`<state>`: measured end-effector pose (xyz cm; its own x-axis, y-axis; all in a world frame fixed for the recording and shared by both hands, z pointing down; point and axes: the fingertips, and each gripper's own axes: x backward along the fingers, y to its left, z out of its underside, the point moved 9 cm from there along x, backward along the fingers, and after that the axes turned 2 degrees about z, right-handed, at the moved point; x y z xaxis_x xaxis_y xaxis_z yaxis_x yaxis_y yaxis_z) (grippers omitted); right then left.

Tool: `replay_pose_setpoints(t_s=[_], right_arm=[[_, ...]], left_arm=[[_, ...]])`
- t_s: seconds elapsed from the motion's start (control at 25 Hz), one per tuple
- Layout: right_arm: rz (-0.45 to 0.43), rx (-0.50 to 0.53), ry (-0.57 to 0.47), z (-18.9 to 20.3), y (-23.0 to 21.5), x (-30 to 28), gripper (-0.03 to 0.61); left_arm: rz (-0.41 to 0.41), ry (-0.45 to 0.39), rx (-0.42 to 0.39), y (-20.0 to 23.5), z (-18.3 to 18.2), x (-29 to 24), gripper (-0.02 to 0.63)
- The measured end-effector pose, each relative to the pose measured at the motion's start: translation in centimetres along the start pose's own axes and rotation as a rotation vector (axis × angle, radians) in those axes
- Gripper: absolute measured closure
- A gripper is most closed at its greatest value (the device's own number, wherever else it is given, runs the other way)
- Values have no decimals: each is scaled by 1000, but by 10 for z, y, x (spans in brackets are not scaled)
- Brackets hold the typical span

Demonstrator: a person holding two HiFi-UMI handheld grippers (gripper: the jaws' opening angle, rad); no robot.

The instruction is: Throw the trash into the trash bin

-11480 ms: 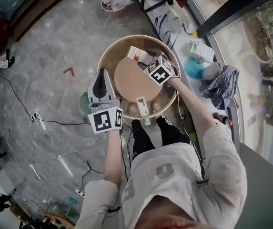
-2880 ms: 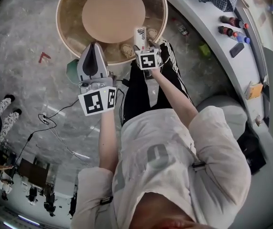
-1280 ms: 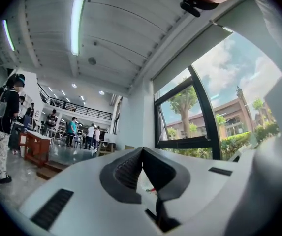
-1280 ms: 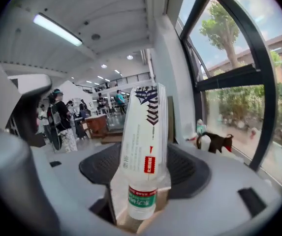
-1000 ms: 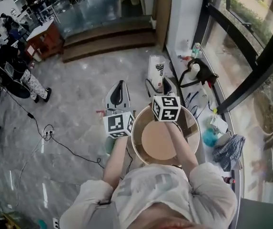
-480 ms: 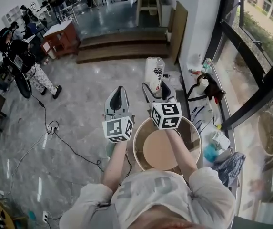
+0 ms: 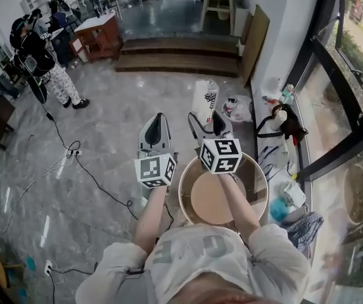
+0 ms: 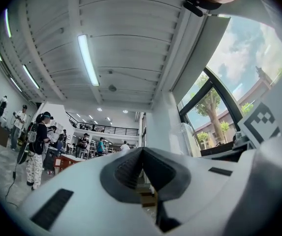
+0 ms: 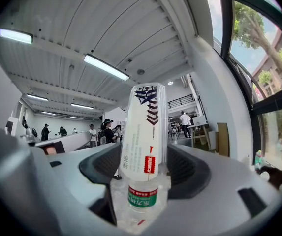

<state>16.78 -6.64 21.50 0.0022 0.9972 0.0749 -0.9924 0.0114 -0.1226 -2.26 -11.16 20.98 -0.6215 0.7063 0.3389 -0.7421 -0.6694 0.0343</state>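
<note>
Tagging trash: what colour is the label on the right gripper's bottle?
White label, red and dark-blue print; clearest in right gripper view.

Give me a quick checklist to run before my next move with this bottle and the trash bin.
1. Grip on the bottle by the right gripper: ok, it sits between the jaws.
2. Lie of the bottle, straight along the jaws: ok.
3. State of the left gripper, shut and empty: ok.
4. Sight of the trash bin: cannot tell, no view clearly shows one.
5. Distance to the nearest person, well off at the far left: ok.
</note>
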Motion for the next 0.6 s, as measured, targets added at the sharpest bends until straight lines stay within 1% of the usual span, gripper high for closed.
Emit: replay_pose_setpoints(t_s=[0.16,0.36,0.48,0.6], right_arm=[[-72,4,61,18,21,-18,282],[-154,5,133,43,52,-46,282],[-189,12,188,59,69,-62,282],[-232,32,248,89,88,-75,282]], left_arm=[[-75,-2,-6,22,5,20,601],[-197,-9,-10,60,14,52,601],[-272,13,-14,82,22,78,601],[-352,34,-2,106,41,107,601]])
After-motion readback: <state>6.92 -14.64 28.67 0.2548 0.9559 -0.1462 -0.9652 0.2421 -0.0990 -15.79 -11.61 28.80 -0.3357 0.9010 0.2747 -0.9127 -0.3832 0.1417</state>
